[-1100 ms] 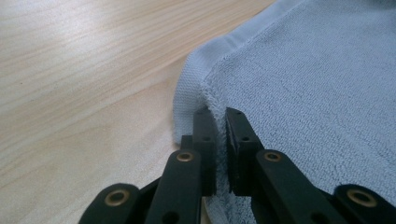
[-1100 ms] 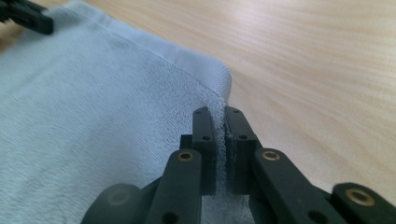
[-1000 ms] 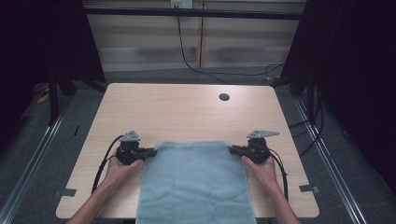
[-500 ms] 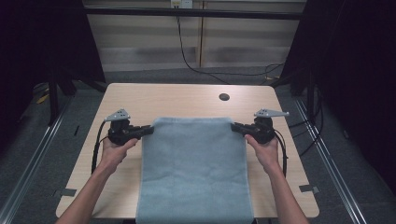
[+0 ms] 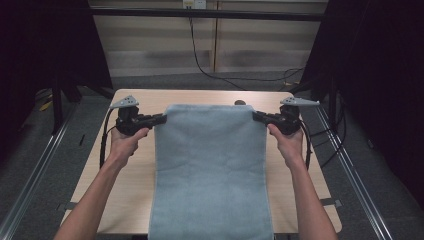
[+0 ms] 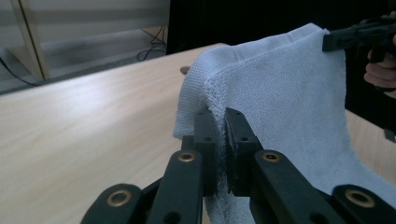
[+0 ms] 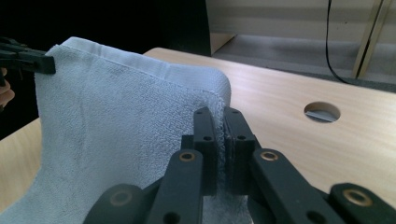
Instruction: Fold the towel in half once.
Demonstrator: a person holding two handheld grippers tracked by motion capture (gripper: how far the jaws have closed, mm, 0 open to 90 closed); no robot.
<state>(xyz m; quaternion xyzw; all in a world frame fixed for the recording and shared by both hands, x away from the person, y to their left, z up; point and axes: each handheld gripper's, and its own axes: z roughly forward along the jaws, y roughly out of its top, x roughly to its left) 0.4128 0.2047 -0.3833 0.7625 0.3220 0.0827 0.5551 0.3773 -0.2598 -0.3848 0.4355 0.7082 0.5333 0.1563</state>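
Both corners are pinched. The left hand-held gripper (image 5: 161, 118) has its jaws clamped on the far left corner of the light blue towel (image 5: 212, 170), and the right hand-held gripper (image 5: 257, 116) is clamped the same way on the far right corner. In the left gripper view the cloth bunches between the 2 black jaws of the left hand-held gripper (image 6: 220, 122); the right hand-held gripper (image 7: 219, 122) shows the same bite from the other side.

The towel hangs stretched between the 2 grippers, its far edge held up above the wooden worktop (image 5: 135, 150), its near end draping toward the person and off the front edge. A round hole (image 7: 322, 112) in the worktop sits beyond it.

My read: this is the lift-and-spread step, likely ahead of laying out or folding. The next move calls for both hands travelling together, keeping even tension so neither corner slips, and carrying the held edge level so the cloth lands flat and square.
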